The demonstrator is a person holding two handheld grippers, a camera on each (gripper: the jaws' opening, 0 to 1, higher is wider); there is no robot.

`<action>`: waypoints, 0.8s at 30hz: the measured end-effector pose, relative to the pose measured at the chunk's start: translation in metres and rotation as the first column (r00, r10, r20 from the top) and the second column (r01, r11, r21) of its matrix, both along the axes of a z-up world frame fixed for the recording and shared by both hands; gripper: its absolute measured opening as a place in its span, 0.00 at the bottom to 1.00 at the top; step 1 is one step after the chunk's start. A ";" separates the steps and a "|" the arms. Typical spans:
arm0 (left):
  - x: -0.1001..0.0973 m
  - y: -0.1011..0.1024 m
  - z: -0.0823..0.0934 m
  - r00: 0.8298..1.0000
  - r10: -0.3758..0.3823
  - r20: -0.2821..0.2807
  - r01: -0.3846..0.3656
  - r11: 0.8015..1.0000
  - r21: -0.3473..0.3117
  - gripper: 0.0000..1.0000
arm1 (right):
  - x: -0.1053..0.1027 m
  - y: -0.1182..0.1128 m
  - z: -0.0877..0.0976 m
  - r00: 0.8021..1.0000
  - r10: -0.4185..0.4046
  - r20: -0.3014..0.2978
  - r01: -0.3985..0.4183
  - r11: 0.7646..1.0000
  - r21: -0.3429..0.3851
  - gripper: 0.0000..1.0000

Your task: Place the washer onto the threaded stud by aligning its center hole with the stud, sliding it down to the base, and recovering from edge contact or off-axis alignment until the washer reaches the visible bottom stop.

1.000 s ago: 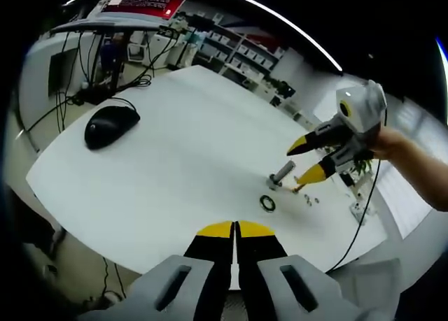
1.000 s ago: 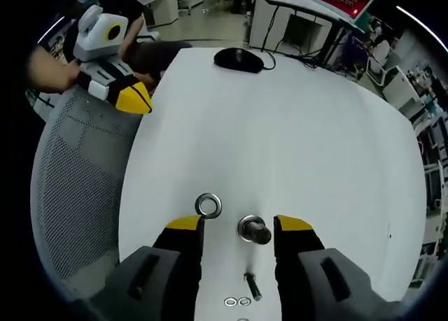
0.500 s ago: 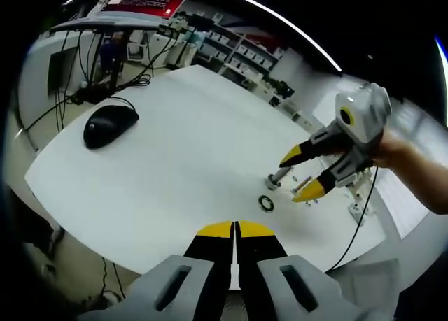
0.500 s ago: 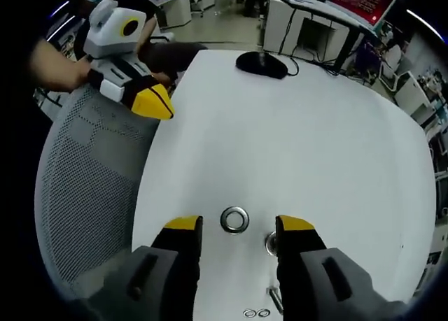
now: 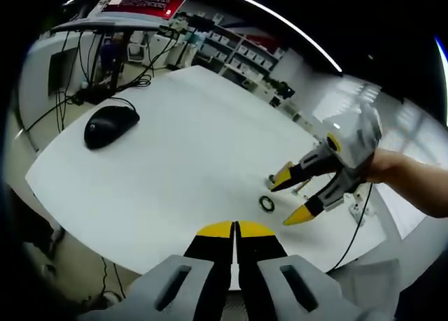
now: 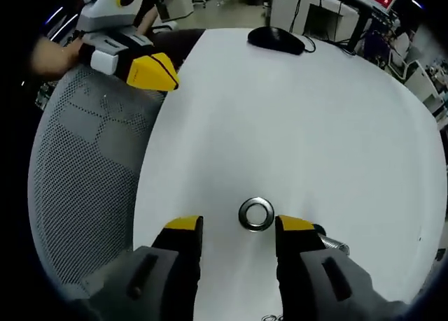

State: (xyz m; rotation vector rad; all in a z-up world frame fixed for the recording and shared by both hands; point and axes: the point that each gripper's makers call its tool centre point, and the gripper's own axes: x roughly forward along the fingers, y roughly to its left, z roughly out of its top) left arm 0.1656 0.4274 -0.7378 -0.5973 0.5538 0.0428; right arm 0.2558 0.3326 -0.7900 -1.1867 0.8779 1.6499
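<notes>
My right gripper [image 6: 231,226] is spread wide over the white table [image 6: 294,118], and the washer [image 6: 256,214] lies flat on the tabletop just ahead of the gap between the jaw tips, touching neither. The threaded stud [image 6: 329,243] pokes out just beside my right jaw, apart from the washer. My left gripper [image 5: 235,229] is pressed together on nothing, held back at the table's near edge, well apart from the washer [image 5: 267,203]; a computer mouse [image 5: 110,125] sits far off.
</notes>
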 end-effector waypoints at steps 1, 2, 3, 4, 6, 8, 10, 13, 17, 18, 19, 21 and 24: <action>0.000 0.000 0.000 1.000 -0.002 0.000 0.002 1.000 -0.001 0.00 | 0.001 -0.001 -0.002 1.000 -0.001 0.006 0.001 1.000 -0.005 0.44; 0.000 0.000 0.000 1.000 -0.003 0.000 0.003 1.000 -0.001 0.00 | 0.002 -0.001 -0.005 1.000 -0.001 0.008 0.001 1.000 -0.011 0.44; 0.000 0.000 0.000 1.000 -0.004 -0.001 0.004 1.000 -0.002 0.00 | 0.002 -0.001 -0.006 1.000 -0.003 0.008 0.003 1.000 -0.012 0.44; 0.000 0.000 0.000 1.000 -0.003 -0.001 0.003 1.000 -0.002 0.00 | 0.005 0.000 -0.007 1.000 -0.010 0.012 0.010 1.000 -0.011 0.44; 0.000 0.000 0.000 1.000 -0.001 0.001 0.001 1.000 -0.002 0.00 | 0.008 0.001 -0.008 1.000 -0.016 0.016 0.016 1.000 -0.011 0.43; 0.000 0.000 0.000 1.000 -0.001 0.001 0.001 1.000 -0.001 0.00 | 0.009 0.003 -0.009 1.000 -0.018 0.015 0.018 1.000 -0.012 0.42; 0.000 0.000 0.000 1.000 0.000 0.001 0.000 1.000 -0.001 0.00 | 0.011 0.004 -0.012 1.000 -0.009 0.028 0.009 1.000 -0.020 0.41; 0.000 0.000 0.000 1.000 0.002 0.003 -0.002 1.000 0.000 0.00 | 0.014 0.005 -0.011 0.998 0.021 0.060 -0.019 0.999 -0.026 0.37; 0.000 0.000 0.001 1.000 0.004 0.004 -0.004 1.000 0.000 0.00 | 0.013 0.007 -0.011 0.998 0.031 0.059 -0.029 0.999 -0.040 0.37; 0.000 0.000 0.001 1.000 0.004 0.004 -0.004 1.000 0.000 0.00 | 0.013 0.007 -0.011 0.997 0.042 0.063 -0.040 0.998 -0.043 0.37; 0.000 0.000 0.001 1.000 0.005 0.005 -0.005 1.000 -0.001 0.00 | 0.012 0.007 -0.011 0.994 0.082 0.069 -0.079 0.996 -0.052 0.37; 0.000 0.000 0.001 1.000 0.005 0.004 -0.005 1.000 -0.001 0.00 | 0.011 0.008 -0.011 0.992 0.109 0.068 -0.106 0.993 -0.051 0.35; 0.000 0.000 0.000 1.000 0.004 0.002 -0.004 1.000 0.000 0.00 | 0.012 0.011 -0.010 0.993 0.099 0.066 -0.096 0.994 -0.042 0.28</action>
